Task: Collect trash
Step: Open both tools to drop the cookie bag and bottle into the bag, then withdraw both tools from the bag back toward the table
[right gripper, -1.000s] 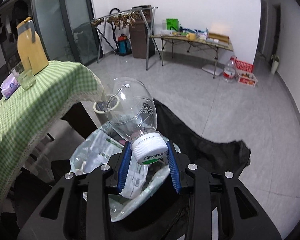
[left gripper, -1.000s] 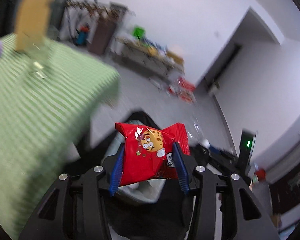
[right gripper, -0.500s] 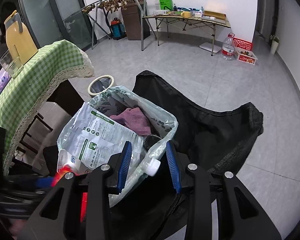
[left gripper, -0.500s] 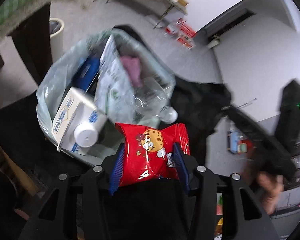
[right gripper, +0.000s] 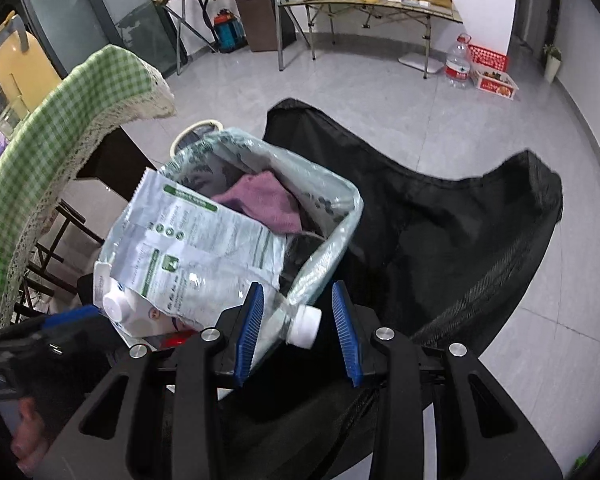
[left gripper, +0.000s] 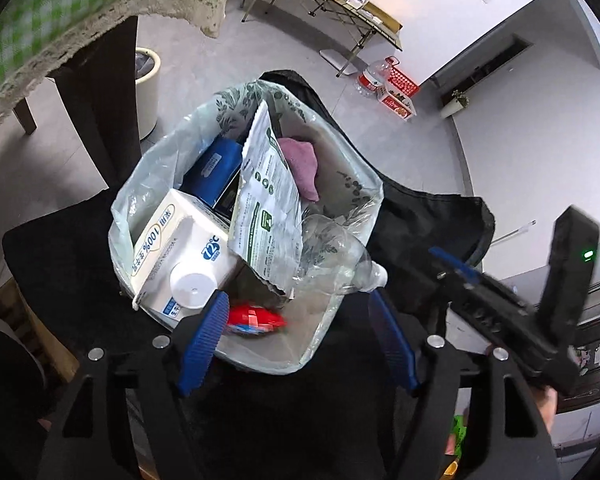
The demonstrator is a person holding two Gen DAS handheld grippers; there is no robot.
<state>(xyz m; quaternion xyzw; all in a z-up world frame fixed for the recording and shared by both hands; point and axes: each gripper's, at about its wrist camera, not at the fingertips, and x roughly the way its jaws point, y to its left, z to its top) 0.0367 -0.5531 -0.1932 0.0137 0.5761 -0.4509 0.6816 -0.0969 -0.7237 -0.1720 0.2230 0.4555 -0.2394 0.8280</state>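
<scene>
Left gripper (left gripper: 300,340) jaws opening, red snack packet (left gripper: 254,317) loose in trash bag (left gripper: 332,312) near edge; right gripper (right gripper: 298,334) unclenched beside clear bottle (right gripper: 296,322); both light, crinkly, slippery, pinch packet's edge.

The trash bag (left gripper: 340,184) sits on a chair (right gripper: 460,240), beside the table (left gripper: 60,20). Inside it, the milk carton (left gripper: 180,248) lies at the near left, a pouch (left gripper: 268,200) leans mid-bag, a cloth (left gripper: 300,164) lies behind it, and the bottle (left gripper: 340,256) rests against the near right wall. The snack packet (left gripper: 252,318) lies nearest, below the carton.
</scene>
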